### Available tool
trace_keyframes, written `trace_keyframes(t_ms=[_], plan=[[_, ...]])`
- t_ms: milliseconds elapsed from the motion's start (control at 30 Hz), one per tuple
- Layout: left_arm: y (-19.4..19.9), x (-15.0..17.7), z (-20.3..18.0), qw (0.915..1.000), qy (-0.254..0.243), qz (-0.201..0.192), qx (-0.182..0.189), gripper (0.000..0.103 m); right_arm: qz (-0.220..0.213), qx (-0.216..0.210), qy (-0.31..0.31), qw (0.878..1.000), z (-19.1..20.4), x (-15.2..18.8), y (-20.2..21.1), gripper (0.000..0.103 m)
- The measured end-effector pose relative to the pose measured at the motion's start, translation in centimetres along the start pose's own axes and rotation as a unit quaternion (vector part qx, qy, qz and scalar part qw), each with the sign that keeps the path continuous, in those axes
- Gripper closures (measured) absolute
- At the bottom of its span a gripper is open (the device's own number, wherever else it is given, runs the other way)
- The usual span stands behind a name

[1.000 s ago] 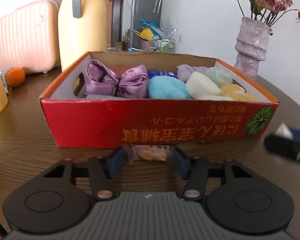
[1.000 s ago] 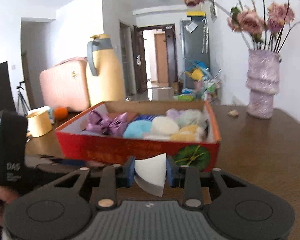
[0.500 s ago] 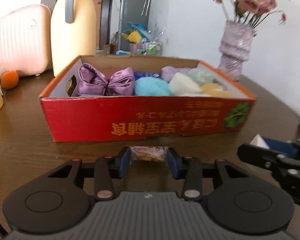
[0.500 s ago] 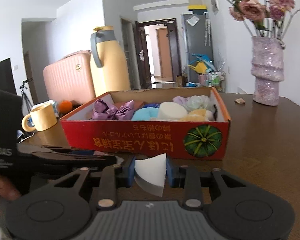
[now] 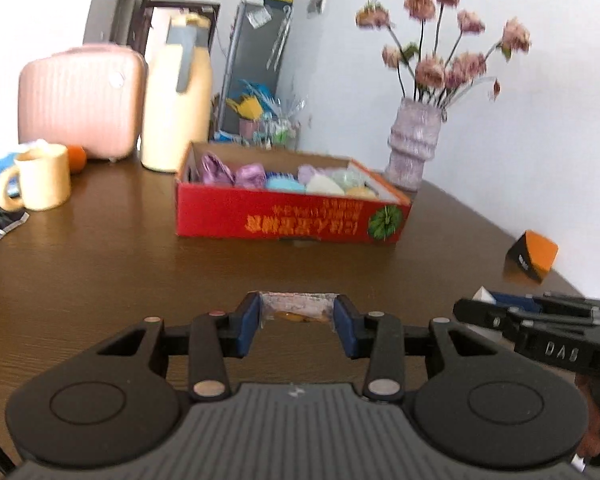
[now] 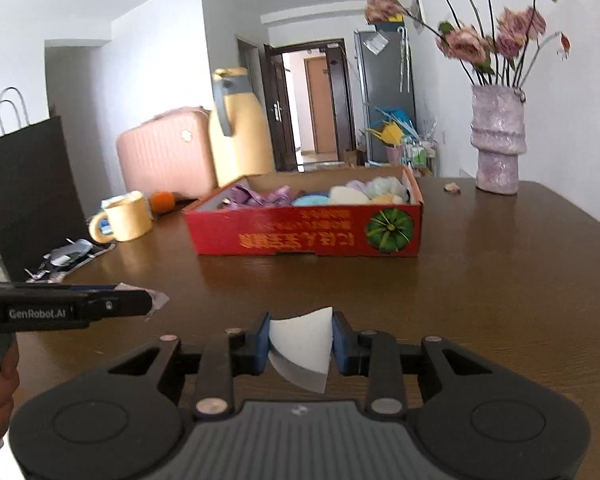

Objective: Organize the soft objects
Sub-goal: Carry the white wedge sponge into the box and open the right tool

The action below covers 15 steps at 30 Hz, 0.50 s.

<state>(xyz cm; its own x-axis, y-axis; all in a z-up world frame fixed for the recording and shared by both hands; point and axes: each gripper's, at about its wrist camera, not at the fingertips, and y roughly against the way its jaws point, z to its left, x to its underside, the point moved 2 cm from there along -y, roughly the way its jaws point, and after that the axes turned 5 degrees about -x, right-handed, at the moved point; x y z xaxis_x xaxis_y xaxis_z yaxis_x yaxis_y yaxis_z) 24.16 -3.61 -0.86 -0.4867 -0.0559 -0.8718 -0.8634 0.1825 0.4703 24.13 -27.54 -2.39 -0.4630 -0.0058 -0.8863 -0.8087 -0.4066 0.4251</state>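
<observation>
Soft objects fill the red box [image 5: 292,220], which stands near the far middle of the table [image 5: 100,280]. At left a yellow mug [image 5: 40,180], an orange [image 5: 77,158], a pink suitcase [image 5: 80,100] and a cream thermos [image 5: 178,108] line the far edge. The left hand-held gripper [image 5: 298,322] sits level and low above the table, its blue pads pinching a clear-wrapped packet [image 5: 298,308]; its jaws have just been closing on it. Bare wood lies open between it and the box. The right hand-held gripper [image 6: 300,340] points the same way, clamped on a white sponge wedge [image 6: 302,346]. At right a vase of flowers [image 6: 498,140] stands near the table's rounded far edge.
</observation>
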Motion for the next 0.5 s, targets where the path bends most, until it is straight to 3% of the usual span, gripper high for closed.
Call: trace_keyframes(t_ms=[333,500], plan=[[2.8,-0.5,1.3,0.9995,0.011,-0.028,0.007,0.062,-0.009,-0.012,0.027,1.0,4.3,-0.5,2.0,0.072],[0.9,-4.0,1.8,0.9985,-0.01,-0.052,0.017,0.062,-0.002,-0.023,0.026,0.999,4.5,-1.6,0.6,0.072]])
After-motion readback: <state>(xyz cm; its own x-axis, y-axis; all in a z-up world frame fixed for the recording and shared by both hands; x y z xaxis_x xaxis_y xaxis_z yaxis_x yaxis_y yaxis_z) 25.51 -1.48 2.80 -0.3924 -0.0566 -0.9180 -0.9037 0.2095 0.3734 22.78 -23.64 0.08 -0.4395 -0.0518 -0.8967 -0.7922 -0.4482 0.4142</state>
